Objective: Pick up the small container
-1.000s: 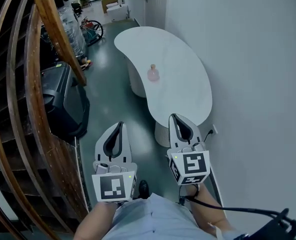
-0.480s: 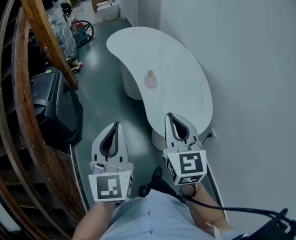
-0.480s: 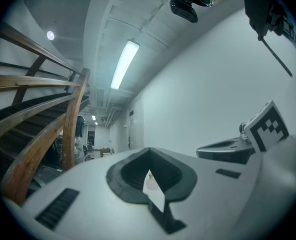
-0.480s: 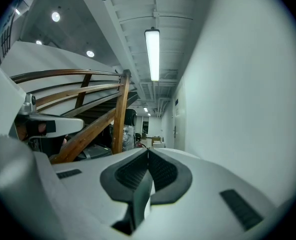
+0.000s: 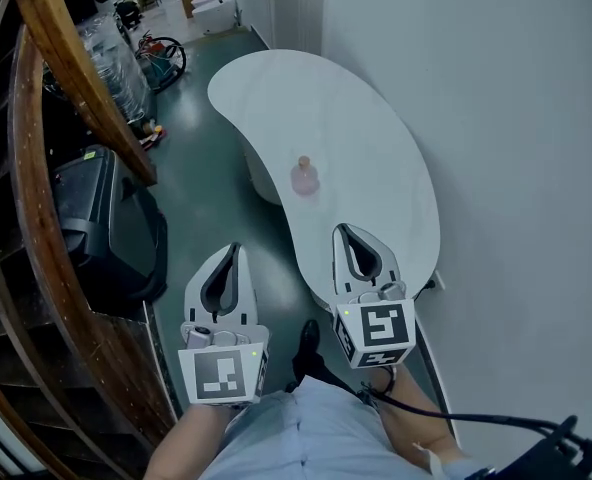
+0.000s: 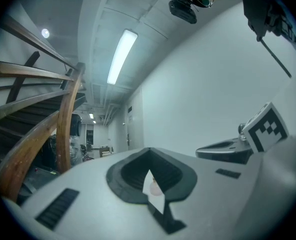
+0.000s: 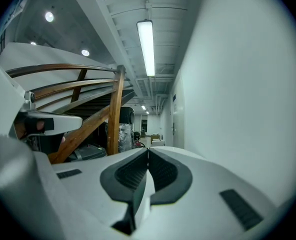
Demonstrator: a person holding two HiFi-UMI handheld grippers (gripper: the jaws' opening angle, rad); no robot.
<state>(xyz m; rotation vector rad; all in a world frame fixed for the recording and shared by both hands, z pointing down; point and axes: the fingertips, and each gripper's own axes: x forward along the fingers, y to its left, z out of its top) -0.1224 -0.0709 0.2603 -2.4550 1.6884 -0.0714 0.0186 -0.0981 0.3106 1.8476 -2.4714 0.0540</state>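
Observation:
The small container [image 5: 304,176] is a pale pink, bottle-shaped thing with a narrow neck. It stands upright near the left edge of a white kidney-shaped table [image 5: 376,178]. My left gripper [image 5: 234,251] hangs over the dark floor, short of the table, shut and empty. My right gripper [image 5: 348,233] is held at the table's near end, also shut with nothing in it. Both are well short of the container. In the left gripper view the container [image 6: 155,187] shows as a small pink blob through the gap behind the closed tips [image 6: 149,150]. The right gripper view shows its jaws [image 7: 148,150] pressed together.
A curved wooden stair railing [image 5: 66,68] runs along the left. A black bin [image 5: 106,218] sits on the floor below it. A white wall [image 5: 516,168] borders the table on the right. Clutter and a wheel [image 5: 161,58] lie at the far end. My shoe [image 5: 309,336] is on the floor.
The view has advanced toward the table: the container and table sit lower and nearer in the head view. Both grippers stay shut and keep their place in the frame.

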